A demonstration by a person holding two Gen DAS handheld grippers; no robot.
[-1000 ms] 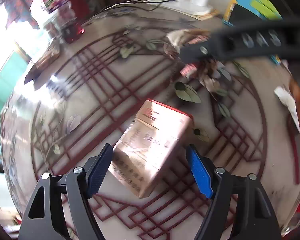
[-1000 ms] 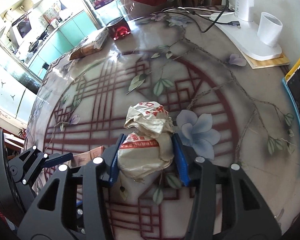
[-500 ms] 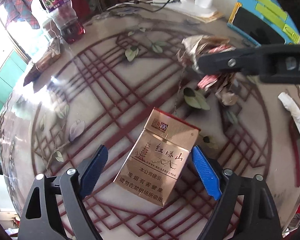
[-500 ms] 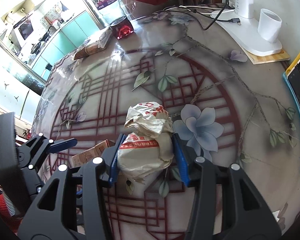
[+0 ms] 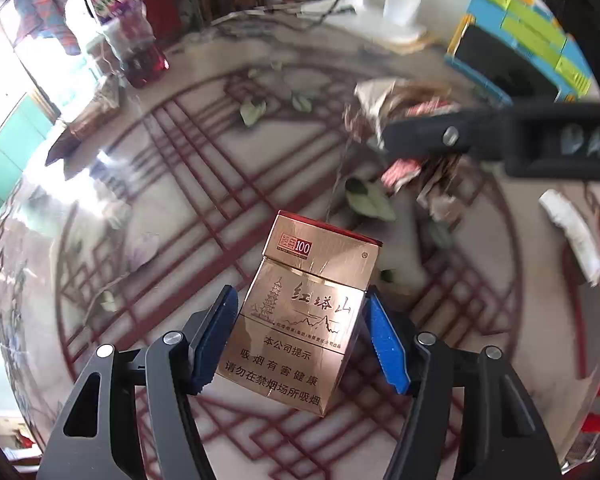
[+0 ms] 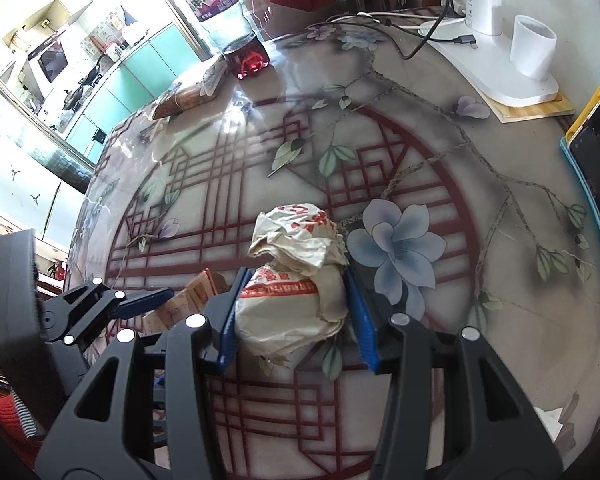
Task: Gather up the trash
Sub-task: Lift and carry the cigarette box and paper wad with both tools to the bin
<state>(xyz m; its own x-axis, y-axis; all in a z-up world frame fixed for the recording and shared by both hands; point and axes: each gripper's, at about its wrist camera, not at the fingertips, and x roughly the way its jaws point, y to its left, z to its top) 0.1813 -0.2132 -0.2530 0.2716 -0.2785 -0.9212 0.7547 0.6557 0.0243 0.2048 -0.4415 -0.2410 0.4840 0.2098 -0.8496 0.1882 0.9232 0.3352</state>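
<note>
A gold cigarette pack with a red top lies on the patterned table between the blue pads of my left gripper; the pads have closed in to its sides. My right gripper is shut on a crumpled white and red paper wrapper and holds it over the table. The wrapper and the right gripper's finger show at the upper right of the left wrist view. The left gripper and the pack show at the left of the right wrist view.
A soda bottle and a wrapped snack stand at the table's far left. A white charger base with a cup and cables is at the back. A phone in a blue stand is at the right. A white tissue lies right.
My left gripper has moved forward onto the cigarette pack and its jaws have narrowed onto the pack's sides. My right gripper still holds the wrapper, nearly unmoved.
</note>
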